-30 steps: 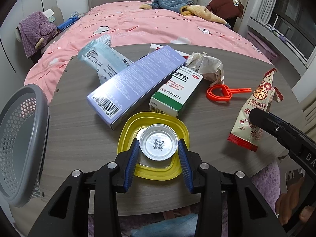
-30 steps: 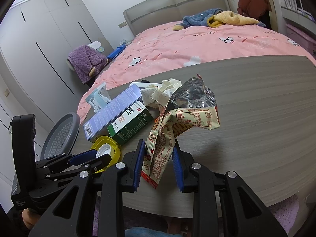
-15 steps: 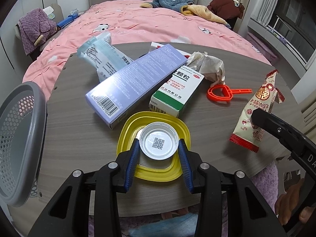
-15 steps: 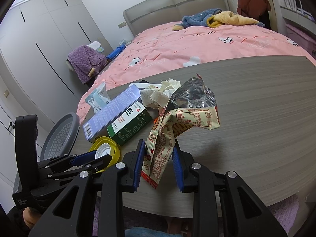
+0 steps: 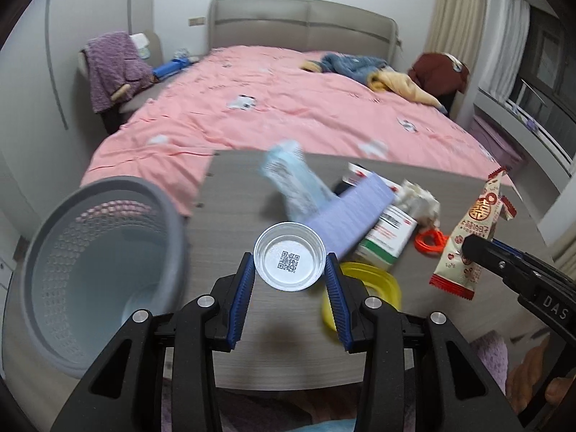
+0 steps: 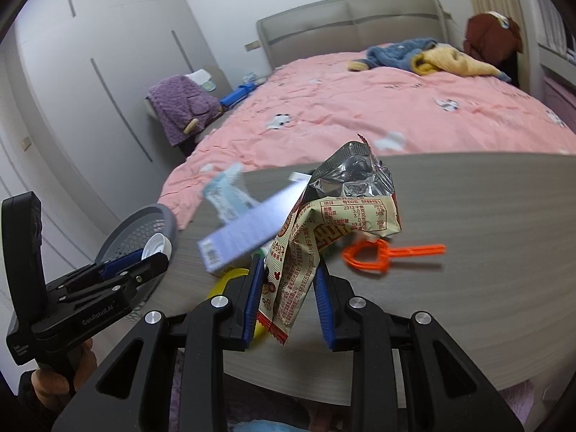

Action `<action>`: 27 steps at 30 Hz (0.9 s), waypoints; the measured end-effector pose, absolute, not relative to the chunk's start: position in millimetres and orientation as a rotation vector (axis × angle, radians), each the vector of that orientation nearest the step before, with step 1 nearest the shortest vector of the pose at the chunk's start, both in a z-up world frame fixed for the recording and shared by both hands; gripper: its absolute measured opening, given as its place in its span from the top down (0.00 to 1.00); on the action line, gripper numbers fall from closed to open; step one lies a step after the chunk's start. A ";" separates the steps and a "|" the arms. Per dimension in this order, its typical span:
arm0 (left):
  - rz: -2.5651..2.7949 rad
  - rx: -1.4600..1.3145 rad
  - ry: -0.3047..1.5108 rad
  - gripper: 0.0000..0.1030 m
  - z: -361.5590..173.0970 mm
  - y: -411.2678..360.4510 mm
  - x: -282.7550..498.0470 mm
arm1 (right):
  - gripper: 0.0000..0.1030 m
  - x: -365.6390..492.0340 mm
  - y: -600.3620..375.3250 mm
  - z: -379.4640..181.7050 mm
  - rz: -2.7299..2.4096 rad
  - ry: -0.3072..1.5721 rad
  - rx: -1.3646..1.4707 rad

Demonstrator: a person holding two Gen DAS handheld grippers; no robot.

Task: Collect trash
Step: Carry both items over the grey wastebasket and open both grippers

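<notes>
The left gripper [image 5: 289, 275] has its jaws clamped on the small cup [image 5: 289, 261]; the right gripper [image 6: 288, 289] pinches the snack wrapper [image 6: 324, 230]. Carry both over the bin [image 5: 90, 270], left of the jaws, before releasing.

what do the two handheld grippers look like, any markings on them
Both are matte black plastic with silver bolts. The left gripper and right gripper have ribbed blue finger pads. White lettering marks the bodies: "GenRobot.AI" on the left, "DAS" on the right. No cables visible.
</notes>
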State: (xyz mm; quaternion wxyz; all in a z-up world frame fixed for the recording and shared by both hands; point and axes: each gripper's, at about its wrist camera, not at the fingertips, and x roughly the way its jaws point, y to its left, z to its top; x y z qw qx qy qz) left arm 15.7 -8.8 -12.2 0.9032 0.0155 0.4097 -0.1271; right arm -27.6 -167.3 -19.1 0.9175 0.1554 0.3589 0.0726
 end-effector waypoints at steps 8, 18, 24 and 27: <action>-0.050 -0.030 0.825 0.63 -13.6 88.4 28.4 | 0.73 9.8 -66.4 -1.2 0.366 0.758 0.207; 0.110 -0.103 0.867 0.63 -35.7 175.8 36.2 | 0.73 61.2 46.4 -12.6 0.581 0.847 0.130; 0.136 -0.125 0.881 0.63 -43.5 194.8 44.4 | 0.73 76.7 80.9 -23.6 0.625 0.895 0.085; 0.138 -0.133 0.886 0.63 -47.1 198.1 47.7 | 0.72 81.0 87.0 -31.1 0.630 0.919 0.076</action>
